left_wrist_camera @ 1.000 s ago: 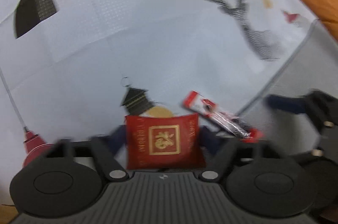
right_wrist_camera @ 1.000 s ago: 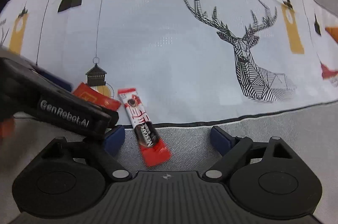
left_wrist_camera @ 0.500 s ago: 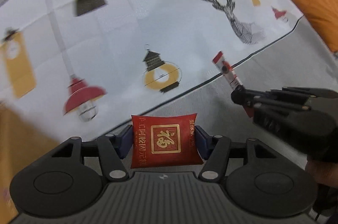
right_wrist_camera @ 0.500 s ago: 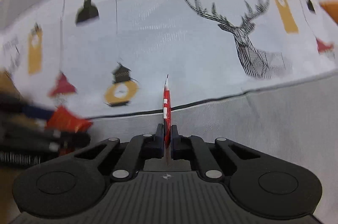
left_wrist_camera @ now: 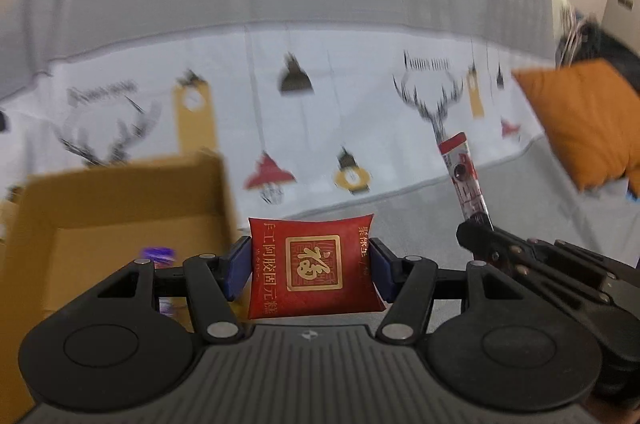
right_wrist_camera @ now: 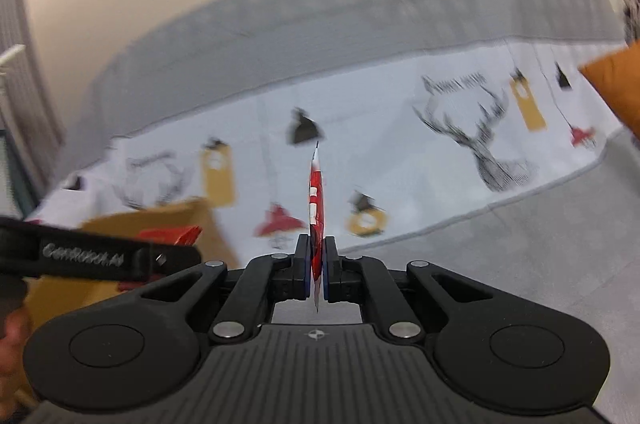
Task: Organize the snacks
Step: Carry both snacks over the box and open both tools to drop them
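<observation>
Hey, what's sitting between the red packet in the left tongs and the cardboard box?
Nothing but one blue finger pad: in the left wrist view the red packet is clamped in the left tongs, with the cardboard box just beyond that pad.

The open brown cardboard box (left_wrist_camera: 120,208) sits on the white printed cloth (left_wrist_camera: 360,112) at nine o'clock. The orange square cushion (left_wrist_camera: 584,120) lies at two o'clock, off the cloth, on the grey fabric surface (left_wrist_camera: 520,200) in front.
</observation>
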The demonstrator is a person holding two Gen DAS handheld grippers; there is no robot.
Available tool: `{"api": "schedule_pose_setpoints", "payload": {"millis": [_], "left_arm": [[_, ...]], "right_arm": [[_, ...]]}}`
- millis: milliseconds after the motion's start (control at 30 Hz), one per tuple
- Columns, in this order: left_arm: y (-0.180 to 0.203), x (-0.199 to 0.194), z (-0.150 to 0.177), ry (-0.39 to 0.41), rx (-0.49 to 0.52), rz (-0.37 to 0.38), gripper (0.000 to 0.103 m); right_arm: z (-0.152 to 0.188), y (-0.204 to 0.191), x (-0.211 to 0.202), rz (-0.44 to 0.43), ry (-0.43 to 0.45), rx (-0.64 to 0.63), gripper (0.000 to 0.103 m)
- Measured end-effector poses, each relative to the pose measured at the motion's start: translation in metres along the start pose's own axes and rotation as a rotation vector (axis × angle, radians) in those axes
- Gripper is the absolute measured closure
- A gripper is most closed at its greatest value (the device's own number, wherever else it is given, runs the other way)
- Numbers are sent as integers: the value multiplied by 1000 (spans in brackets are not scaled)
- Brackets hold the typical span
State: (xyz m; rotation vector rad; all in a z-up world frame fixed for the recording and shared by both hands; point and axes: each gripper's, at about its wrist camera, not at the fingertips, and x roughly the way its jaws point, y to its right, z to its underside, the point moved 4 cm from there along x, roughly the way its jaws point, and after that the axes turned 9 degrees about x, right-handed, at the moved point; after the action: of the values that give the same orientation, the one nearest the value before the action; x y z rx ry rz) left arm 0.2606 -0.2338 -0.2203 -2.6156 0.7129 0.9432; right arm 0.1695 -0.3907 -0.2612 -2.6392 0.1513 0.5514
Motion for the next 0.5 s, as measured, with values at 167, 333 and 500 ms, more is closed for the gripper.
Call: {"api": "schedule_pose_setpoints", "payload": {"millis": [167, 333, 500], "left_arm": [[-43, -95, -13, 136, -88, 27, 37], [-77, -185, -17, 313, -94, -73, 37], [-107, -213, 2, 359, -121, -202, 36]], "right_arm": [[-30, -79, -52, -109, 85, -117, 98], [-60, -150, -109, -222, 240, -182, 98], [-62, -193, -125, -293, 260, -221, 98]]}}
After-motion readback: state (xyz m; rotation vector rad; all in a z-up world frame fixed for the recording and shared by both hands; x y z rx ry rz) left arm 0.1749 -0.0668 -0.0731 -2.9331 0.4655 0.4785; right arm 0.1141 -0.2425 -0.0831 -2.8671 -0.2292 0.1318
